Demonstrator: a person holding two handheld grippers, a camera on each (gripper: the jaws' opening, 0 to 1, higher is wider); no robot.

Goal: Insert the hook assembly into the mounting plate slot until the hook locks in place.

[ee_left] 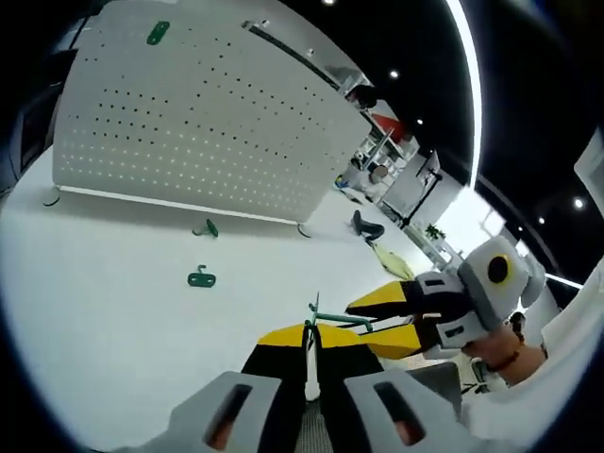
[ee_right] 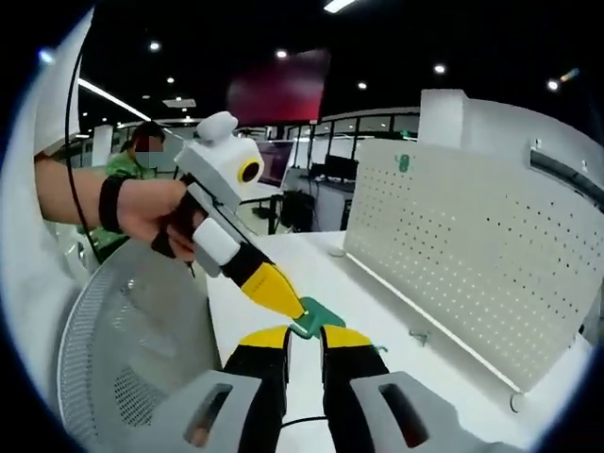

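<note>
Apparently the task was still at an early stage: the hook (ee_left: 326, 319) was held in the air between the two grippers, well apart from the pegboard (ee_left: 189, 123) it was meant to lock into.

In the left gripper view, the left gripper (ee_left: 311, 342) rose from the bottom with its yellow-tipped black fingers (ee_left: 281, 338) close together, seemingly pinching a thin green wire hook. The right gripper (ee_left: 396, 316) came in from the right, its fingers also closing around the same green piece. A person's hand (ee_left: 505, 357) held it.

In the right gripper view, the right gripper (ee_right: 305, 338) had its fingers (ee_right: 264, 340) nearly together beneath a flat green plate part (ee_right: 316, 319) of the hook, while the left gripper (ee_right: 283, 297) reached down from the upper left and touched that part. Whether each gripper was truly clamped was hard to tell.

The hook looked small, dark green, with a flat tab and a thin bent wire.

The white pegboard stood upright at the far edge of the white table (ee_left: 113, 311). One green hook (ee_left: 158, 33) was already mounted near its top. Two more green hooks lay on the table, one (ee_left: 201, 278) in the open and one (ee_left: 208, 227) just beside the pegboard's foot.

Left to do, by my judgement: carry the hook to the pegboard, seat it, and press until it locked.
</note>
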